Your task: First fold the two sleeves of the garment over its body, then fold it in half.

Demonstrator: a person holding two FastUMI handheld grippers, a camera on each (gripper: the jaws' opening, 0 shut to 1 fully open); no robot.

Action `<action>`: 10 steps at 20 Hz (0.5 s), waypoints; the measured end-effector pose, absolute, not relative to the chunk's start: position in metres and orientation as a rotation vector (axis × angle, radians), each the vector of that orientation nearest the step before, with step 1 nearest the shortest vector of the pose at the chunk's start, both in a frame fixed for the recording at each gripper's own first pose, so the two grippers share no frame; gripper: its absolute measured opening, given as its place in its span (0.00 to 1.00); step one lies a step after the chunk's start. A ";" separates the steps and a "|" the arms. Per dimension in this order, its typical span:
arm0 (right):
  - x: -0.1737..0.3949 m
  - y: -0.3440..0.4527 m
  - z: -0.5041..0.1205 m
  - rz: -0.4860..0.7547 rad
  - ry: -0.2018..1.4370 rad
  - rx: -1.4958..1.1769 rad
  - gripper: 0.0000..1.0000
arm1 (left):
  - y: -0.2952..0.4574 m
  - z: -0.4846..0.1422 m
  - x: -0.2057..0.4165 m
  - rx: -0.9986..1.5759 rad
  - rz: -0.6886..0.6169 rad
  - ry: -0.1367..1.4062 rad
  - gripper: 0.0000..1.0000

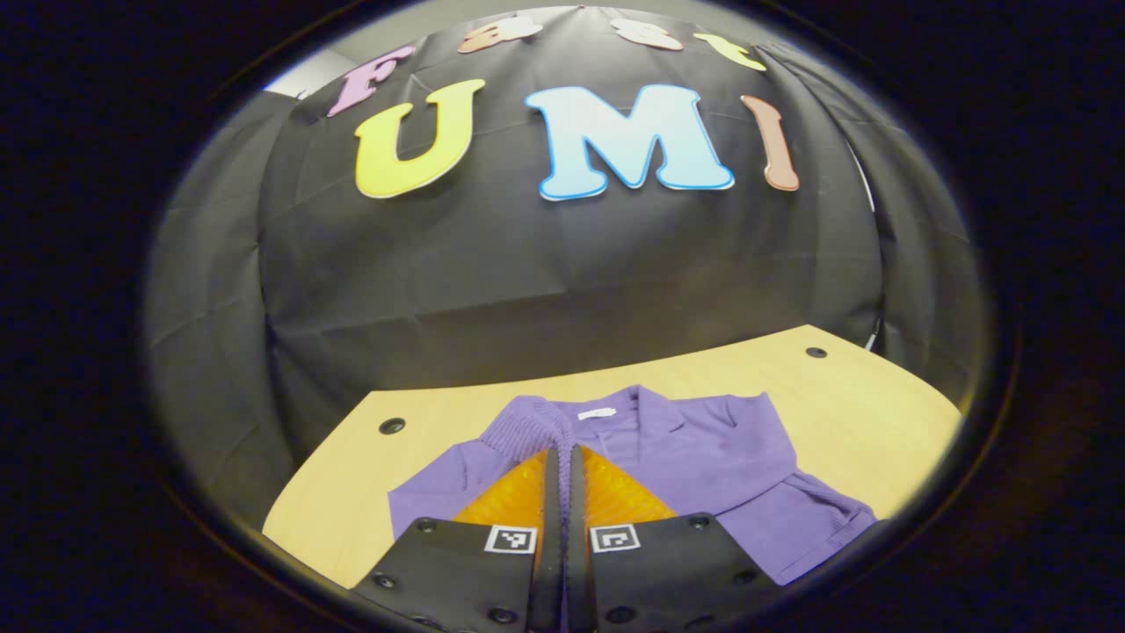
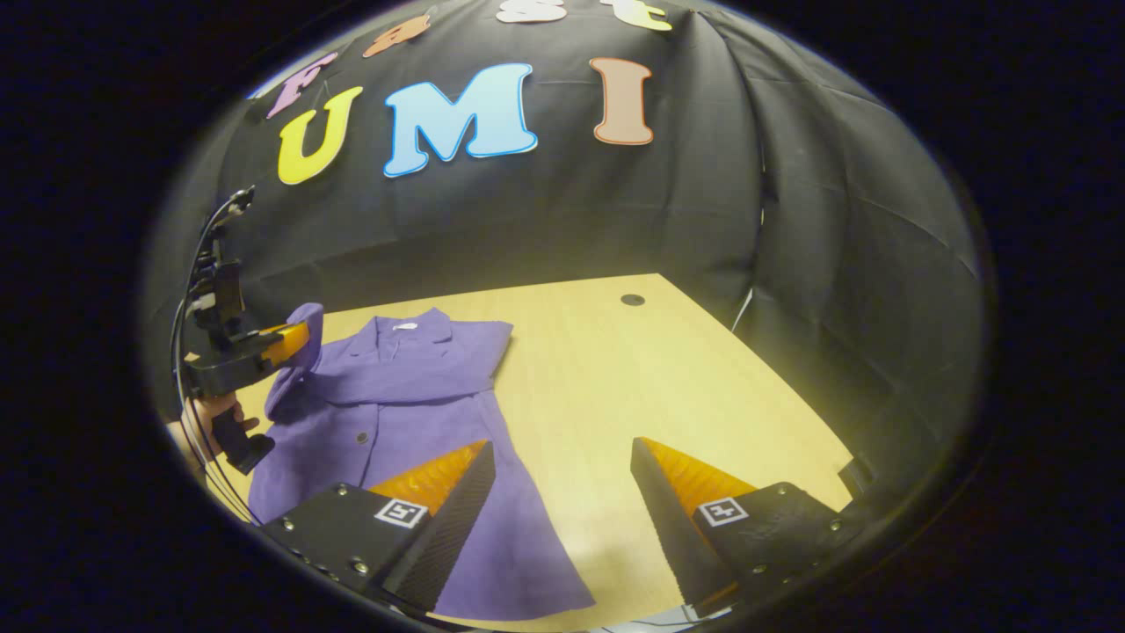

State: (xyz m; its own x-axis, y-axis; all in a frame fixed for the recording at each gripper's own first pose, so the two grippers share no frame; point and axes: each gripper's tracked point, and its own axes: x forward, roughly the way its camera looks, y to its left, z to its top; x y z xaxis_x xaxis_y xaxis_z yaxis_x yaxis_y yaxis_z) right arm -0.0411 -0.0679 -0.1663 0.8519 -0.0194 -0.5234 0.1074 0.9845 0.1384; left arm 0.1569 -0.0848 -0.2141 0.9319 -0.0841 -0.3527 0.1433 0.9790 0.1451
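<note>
Meanwhile left gripper [image 1: 562, 457] jaws pinch the sleeve cuff [image 1: 527, 426] (lifted), right gripper [image 2: 562, 483] jaws gape wide.

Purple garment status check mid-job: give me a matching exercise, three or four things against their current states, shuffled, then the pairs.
Things:
1. left tool
2. right tool
3. sleeve cuff
4. purple garment

States:
A. open, holding nothing
B. lying on the wooden table
C. shut on cloth
D. lifted off the table, pinched

Pairs: 1-C, 2-A, 3-D, 4-B
</note>
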 end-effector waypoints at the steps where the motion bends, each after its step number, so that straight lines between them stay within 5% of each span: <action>1: -0.043 -0.074 -0.169 -0.070 0.551 0.166 0.96 | -0.098 -0.214 0.158 0.179 -0.131 0.347 0.08; 10: -0.052 -0.121 -0.189 -0.075 0.572 0.173 0.96 | -0.206 -0.238 0.180 0.261 -0.249 0.346 0.08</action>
